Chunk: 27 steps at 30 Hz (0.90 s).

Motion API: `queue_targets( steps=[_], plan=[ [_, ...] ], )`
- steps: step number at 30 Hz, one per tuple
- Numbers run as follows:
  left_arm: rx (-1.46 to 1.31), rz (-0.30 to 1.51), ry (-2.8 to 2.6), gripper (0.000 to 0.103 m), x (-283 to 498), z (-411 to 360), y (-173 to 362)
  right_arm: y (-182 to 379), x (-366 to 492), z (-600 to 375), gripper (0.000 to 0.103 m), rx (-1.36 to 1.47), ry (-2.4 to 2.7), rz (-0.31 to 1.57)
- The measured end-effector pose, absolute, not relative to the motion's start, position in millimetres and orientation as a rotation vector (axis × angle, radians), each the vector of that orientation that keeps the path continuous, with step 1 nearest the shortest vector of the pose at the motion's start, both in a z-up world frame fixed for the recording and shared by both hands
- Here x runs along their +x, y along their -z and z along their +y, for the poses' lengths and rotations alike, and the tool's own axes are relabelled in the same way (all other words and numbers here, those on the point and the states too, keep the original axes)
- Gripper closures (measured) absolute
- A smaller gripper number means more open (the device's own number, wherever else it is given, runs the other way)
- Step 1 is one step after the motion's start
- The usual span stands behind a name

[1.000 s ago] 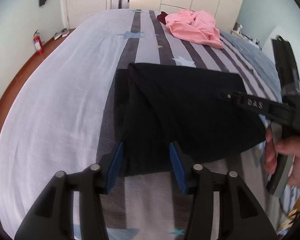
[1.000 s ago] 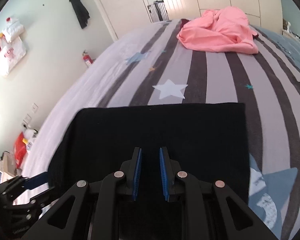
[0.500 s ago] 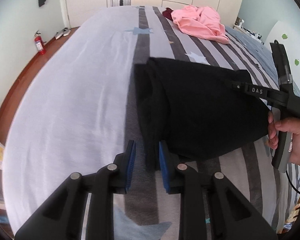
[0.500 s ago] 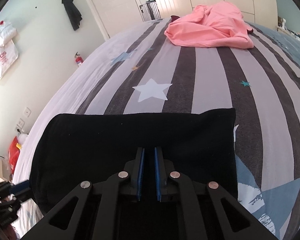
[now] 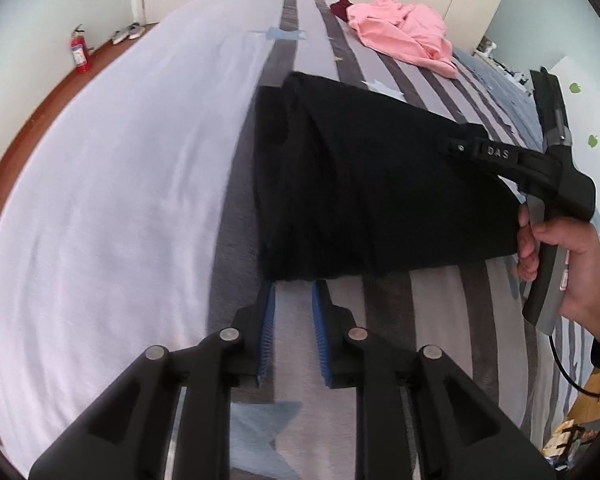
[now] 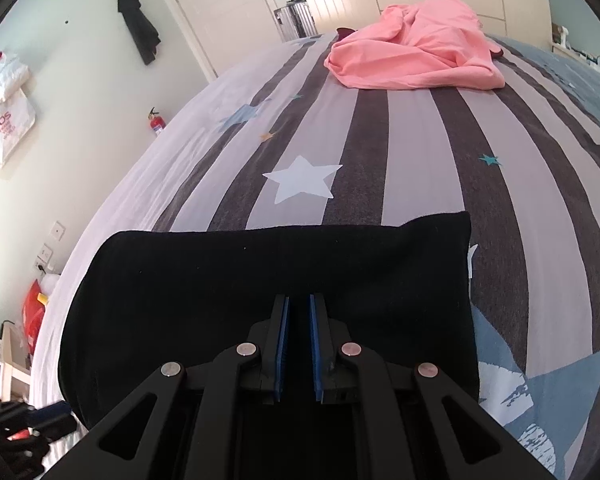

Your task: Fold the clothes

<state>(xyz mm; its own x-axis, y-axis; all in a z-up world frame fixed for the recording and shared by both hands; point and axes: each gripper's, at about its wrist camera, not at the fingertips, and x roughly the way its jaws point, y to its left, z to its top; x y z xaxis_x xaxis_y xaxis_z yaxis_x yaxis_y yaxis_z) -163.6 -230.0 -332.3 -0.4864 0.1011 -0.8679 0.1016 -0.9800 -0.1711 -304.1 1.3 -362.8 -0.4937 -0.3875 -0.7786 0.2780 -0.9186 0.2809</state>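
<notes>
A folded black garment (image 5: 372, 184) lies on the striped bed; in the right wrist view it fills the foreground (image 6: 260, 288). My left gripper (image 5: 293, 292) sits at its near left corner with the jaws opening. Bedsheet shows between the pads and the cloth's edge is just at the fingertips, not pinched. My right gripper (image 6: 298, 308) is shut on the black cloth at the garment's right edge, with dark fabric between its narrow blue pads. A hand (image 5: 568, 264) holds that gripper at the right of the left wrist view.
A crumpled pink garment (image 6: 412, 56) lies at the far end of the bed, with a dark red piece (image 5: 340, 6) beside it. The pale left half of the bed (image 5: 120, 180) stretches beside the black garment. On the floor by the wall stands a red fire extinguisher (image 5: 79, 50).
My left gripper's jaws narrowed from wide apart around the cloth and slid to the garment's near left corner. The right gripper's pads drew closer together on the black cloth.
</notes>
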Motion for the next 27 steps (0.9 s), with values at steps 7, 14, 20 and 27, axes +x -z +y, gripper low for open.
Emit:
queue_targets(
  steps=[7, 14, 20, 27],
  plan=[
    [1.554, 0.25, 2.656, 0.055, -176.9, -235.3, 333.0, 363.5, -303.6, -0.3, 0.095, 1.301, 2.424, -0.16],
    [1.528, 0.147, 2.761, 0.078, -183.2, -234.6, 331.5, 364.0, -302.8, -2.0, 0.094, 1.3, 2.431, -0.163],
    [1.53, 0.121, 2.742, 0.086, -180.7, -256.8, 330.0, 366.6, -306.1, -2.3, 0.095, 1.297, 2.424, -0.141],
    [1.434, 0.308, 2.52, 0.103, -175.2, -333.5, 324.7, 367.9, -308.3, -2.8, 0.095, 1.306, 2.434, -0.155]
  ],
)
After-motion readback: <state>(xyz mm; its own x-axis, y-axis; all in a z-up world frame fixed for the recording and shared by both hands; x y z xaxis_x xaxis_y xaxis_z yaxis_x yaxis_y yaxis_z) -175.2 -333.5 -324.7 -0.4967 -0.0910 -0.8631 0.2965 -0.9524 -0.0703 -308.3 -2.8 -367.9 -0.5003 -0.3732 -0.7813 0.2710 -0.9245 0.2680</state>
